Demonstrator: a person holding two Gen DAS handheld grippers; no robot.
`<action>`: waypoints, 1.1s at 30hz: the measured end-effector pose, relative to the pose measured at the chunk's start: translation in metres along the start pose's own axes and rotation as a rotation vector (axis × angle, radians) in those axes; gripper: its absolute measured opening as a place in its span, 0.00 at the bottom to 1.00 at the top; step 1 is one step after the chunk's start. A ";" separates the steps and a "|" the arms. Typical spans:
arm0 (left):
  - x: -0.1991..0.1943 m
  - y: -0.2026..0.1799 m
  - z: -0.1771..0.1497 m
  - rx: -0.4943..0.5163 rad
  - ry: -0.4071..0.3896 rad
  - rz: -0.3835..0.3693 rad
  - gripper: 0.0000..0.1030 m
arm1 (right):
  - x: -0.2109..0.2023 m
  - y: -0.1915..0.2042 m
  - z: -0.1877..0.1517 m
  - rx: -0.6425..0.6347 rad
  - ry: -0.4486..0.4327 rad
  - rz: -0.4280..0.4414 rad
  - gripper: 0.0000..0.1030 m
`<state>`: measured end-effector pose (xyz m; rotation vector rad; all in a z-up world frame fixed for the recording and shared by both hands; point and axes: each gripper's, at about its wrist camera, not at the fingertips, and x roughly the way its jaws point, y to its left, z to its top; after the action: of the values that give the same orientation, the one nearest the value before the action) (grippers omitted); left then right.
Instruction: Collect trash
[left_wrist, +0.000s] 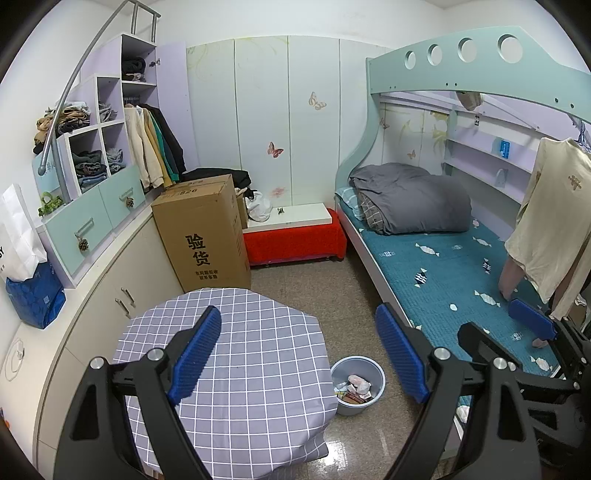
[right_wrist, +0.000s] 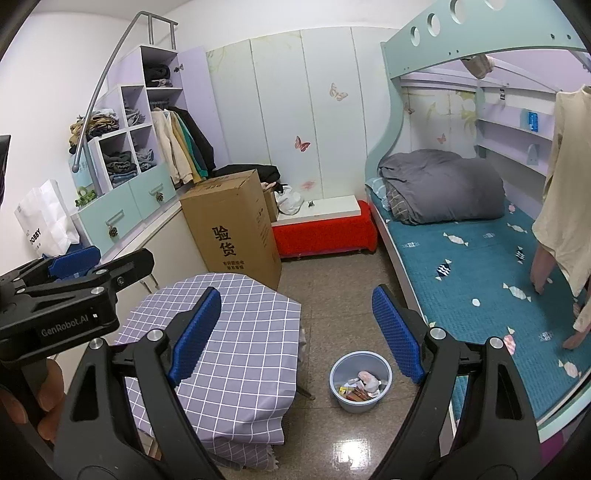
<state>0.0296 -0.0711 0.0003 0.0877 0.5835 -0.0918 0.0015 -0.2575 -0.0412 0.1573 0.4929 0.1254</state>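
Room: a small bedroom with a speckled tile floor, pale wall panels with butterfly stickers, a bunk bed (left_wrist: 461, 266) on one side and a wardrobe unit (left_wrist: 110, 155) with folded and hanging clothes on the other.

Left wrist view, table: a small table under a grey checked cloth (left_wrist: 236, 354) sits low in the frame, in front of a tall cardboard box (left_wrist: 203, 236).

Left wrist view, bin: a pale blue trash bin (left_wrist: 357, 384) stands on the floor between the table and the bed, just beside the cloth's edge; wrappers and paper scraps (left_wrist: 354, 386) lie inside it.

Left wrist view, left gripper (left_wrist: 299, 350): its blue-padded fingers are spread wide with nothing between them, held high above the table and bin.

Left wrist view, right gripper (left_wrist: 532, 325): seen at the right edge over the bed; one blue pad shows, and whether its fingers are apart or together cannot be told here.

Right wrist view, bin: the same trash bin (right_wrist: 361, 380) stands on the floor between cloth-covered table (right_wrist: 229, 339) and bed (right_wrist: 491, 273), with trash (right_wrist: 364, 386) in its bottom.

Right wrist view, right gripper (right_wrist: 295, 332): fingers spread wide, holding nothing.

Right wrist view, left gripper (right_wrist: 74, 262): at the left edge, seen from the side, marked GenRobot.AI; its gap is not visible from this angle.

Right wrist view, hand (right_wrist: 33, 402): wrapped around the handle below it.
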 end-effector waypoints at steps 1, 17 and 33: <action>-0.001 -0.001 0.000 0.001 0.000 -0.001 0.82 | 0.001 0.002 0.000 0.000 0.001 0.001 0.80; 0.007 0.001 0.002 0.011 0.002 0.001 0.82 | 0.003 0.003 0.001 0.002 0.001 0.002 0.80; 0.011 0.001 0.001 0.016 0.003 0.002 0.82 | 0.009 0.008 0.003 0.010 0.004 0.000 0.80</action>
<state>0.0400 -0.0709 -0.0048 0.1041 0.5855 -0.0941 0.0101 -0.2484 -0.0417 0.1668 0.4973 0.1237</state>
